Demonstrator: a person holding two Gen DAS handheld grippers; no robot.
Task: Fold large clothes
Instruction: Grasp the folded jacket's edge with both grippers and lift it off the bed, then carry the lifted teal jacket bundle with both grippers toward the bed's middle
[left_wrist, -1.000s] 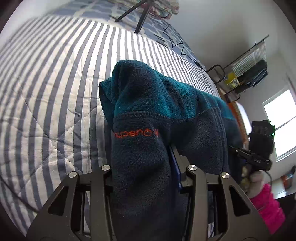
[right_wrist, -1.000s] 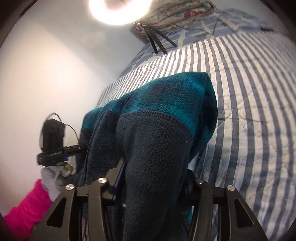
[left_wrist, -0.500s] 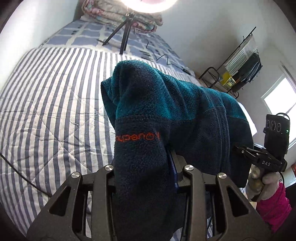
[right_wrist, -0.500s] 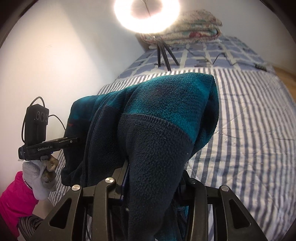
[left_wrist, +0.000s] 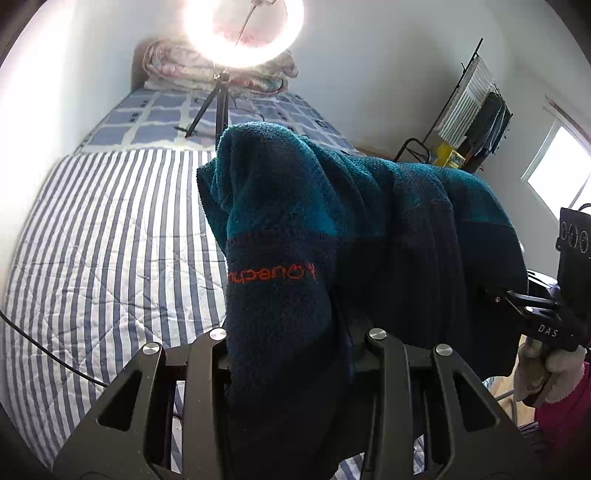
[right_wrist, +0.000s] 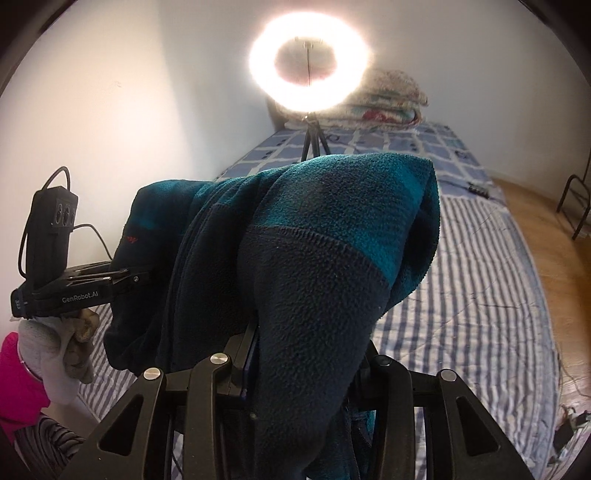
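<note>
The fleece (left_wrist: 295, 229) is a thick pile cloth, rough and nubby, matt, teal above and dark navy below, with orange stitched letters (left_wrist: 271, 276) on it. The left gripper (left_wrist: 295, 354) has matt black plastic arms with small shiny metal bolts (left_wrist: 376, 334); the right gripper (right_wrist: 299, 369) looks the same. The bed (left_wrist: 110, 240) carries a quilted cotton-like cover, soft and matt, with stitched lines across its stripes. The gloves (right_wrist: 55, 347) on the hands are a pale knitted cloth, a little fuzzy. The floor (right_wrist: 532, 221) is wood, smooth with a light sheen. The wall (right_wrist: 110, 110) is smooth and matt.
</note>
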